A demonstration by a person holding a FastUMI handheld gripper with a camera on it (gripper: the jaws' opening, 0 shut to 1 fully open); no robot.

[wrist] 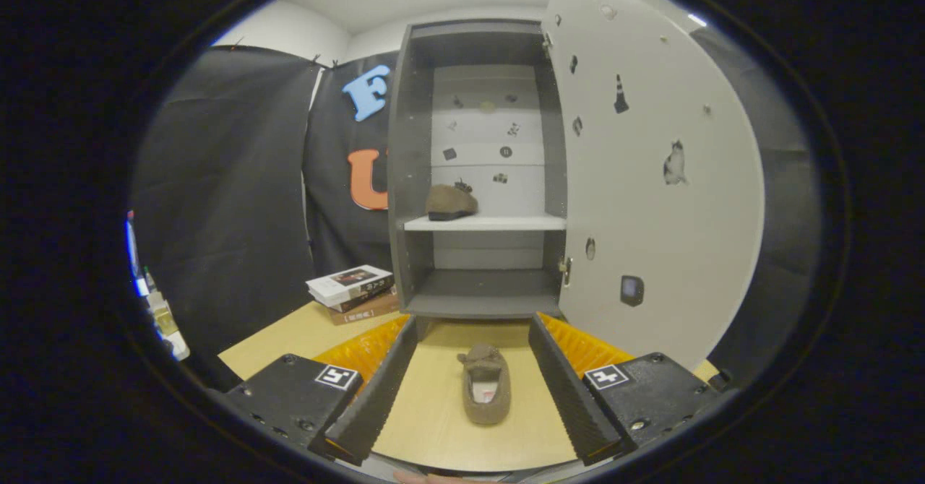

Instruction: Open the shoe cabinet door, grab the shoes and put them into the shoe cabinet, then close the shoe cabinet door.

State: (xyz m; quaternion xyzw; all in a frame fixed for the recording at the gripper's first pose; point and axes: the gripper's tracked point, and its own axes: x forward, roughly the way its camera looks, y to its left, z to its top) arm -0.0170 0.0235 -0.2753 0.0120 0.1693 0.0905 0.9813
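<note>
The gripper (pixel 473 390) has two long ribbed fingers (pixel 376 383) spread wide apart, each on a blocky mount with screws and a square black-and-white marker (pixel 337 377)

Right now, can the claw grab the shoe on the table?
Probably yes. The claw is open, and the brown shoe lies on the table between its fingers with nothing in the way.

1 shoe (pixel 484 394) between gripper (pixel 473 386) fingers; 1 shoe (pixel 450 202) on cabinet shelf (pixel 506 222).
</note>
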